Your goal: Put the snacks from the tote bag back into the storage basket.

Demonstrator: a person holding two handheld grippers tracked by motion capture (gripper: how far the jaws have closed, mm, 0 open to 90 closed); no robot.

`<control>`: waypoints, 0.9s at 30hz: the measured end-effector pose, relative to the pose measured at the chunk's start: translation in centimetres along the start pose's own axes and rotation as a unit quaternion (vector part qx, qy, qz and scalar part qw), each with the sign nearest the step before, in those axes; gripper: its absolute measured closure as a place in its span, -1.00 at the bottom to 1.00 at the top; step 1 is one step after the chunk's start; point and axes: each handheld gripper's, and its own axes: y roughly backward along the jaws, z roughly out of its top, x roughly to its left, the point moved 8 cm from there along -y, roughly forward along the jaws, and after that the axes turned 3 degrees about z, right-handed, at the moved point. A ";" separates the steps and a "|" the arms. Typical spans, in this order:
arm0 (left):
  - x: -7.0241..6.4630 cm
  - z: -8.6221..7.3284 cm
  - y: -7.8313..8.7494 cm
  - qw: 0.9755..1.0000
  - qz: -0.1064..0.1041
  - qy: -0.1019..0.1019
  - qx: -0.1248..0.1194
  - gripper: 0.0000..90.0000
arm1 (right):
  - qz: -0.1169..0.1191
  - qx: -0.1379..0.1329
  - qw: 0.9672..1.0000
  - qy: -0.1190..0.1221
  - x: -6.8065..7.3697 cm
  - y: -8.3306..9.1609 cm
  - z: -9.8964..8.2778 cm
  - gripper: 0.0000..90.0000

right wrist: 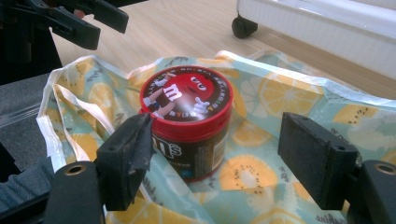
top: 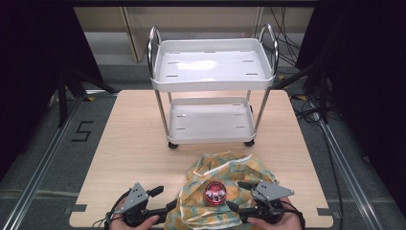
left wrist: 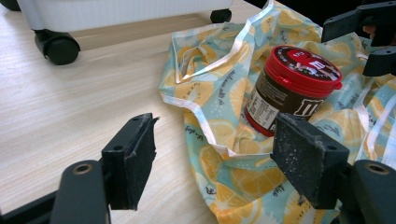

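Both grippers' fingers spread apart; right gripper view shows jar [right wrist: 187, 126] lid's cartoon.

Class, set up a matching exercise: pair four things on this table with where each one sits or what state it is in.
1 red-lidded brown candy jar
2 lemon-print fabric bag
3 white two-shelf trolley
4 left gripper

a far half of the table
b open, beside the bag
c standing on the bag
d spread on the near table edge

Pairs: 1-c, 2-d, 3-a, 4-b

The jar [right wrist: 187, 133] has a glossy red plastic lid. It sits on thin, crinkled printed bag [right wrist: 280, 93] material. The desk [top: 139, 143] is pale matt wood.
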 end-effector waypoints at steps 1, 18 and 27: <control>0.0 0.0 0.0 1.000 0.000 0.004 -0.003 -0.35 | 0.000 0.000 1.000 0.003 0.0 0.0 0.1 -0.39; -0.1 0.0 0.2 1.000 0.010 -0.008 -0.005 -0.38 | -0.006 0.031 0.999 0.020 0.4 -1.0 0.7 -0.44; -0.2 0.1 0.3 1.000 0.019 0.000 -0.004 -0.39 | 0.002 0.046 0.999 0.018 0.8 -1.7 0.7 -0.51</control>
